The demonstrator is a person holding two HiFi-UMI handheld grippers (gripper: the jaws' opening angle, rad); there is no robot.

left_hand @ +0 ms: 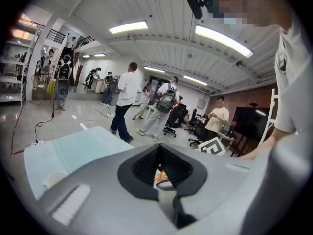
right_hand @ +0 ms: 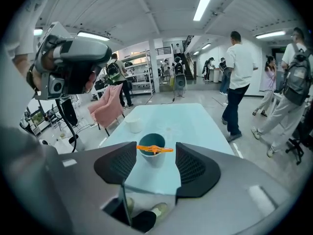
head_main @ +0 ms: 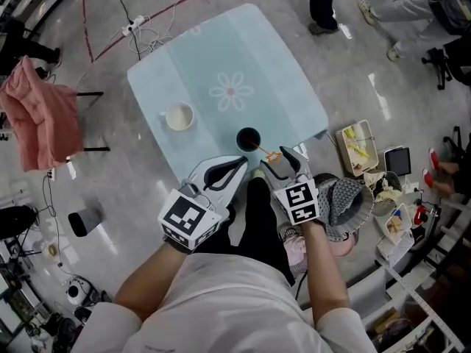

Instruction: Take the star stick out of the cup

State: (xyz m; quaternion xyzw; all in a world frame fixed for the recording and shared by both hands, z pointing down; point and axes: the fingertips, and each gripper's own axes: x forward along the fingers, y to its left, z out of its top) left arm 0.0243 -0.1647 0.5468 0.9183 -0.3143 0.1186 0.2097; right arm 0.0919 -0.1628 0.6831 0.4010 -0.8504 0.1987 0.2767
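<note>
A dark teal cup [head_main: 249, 139] stands near the front edge of the pale blue table [head_main: 280, 72]. An orange star stick [head_main: 269, 154] leans out of it toward me. My right gripper [head_main: 280, 162] is open, and in the right gripper view the star stick [right_hand: 154, 149] lies crosswise between its pads, touching neither, with the cup [right_hand: 152, 158] just behind. My left gripper [head_main: 239, 165] hovers at the table's front edge, left of the cup, shut with nothing in it. In the left gripper view a bit of the orange star [left_hand: 160, 176] shows through the gap below the closed tips [left_hand: 159, 148].
A white cup [head_main: 178, 116] sits on the table's left side. A chair draped in pink cloth [head_main: 40, 116] stands to the left. Boxes and clutter [head_main: 357, 149] lie on the floor at right. People [right_hand: 238, 77] walk beyond the table's far end.
</note>
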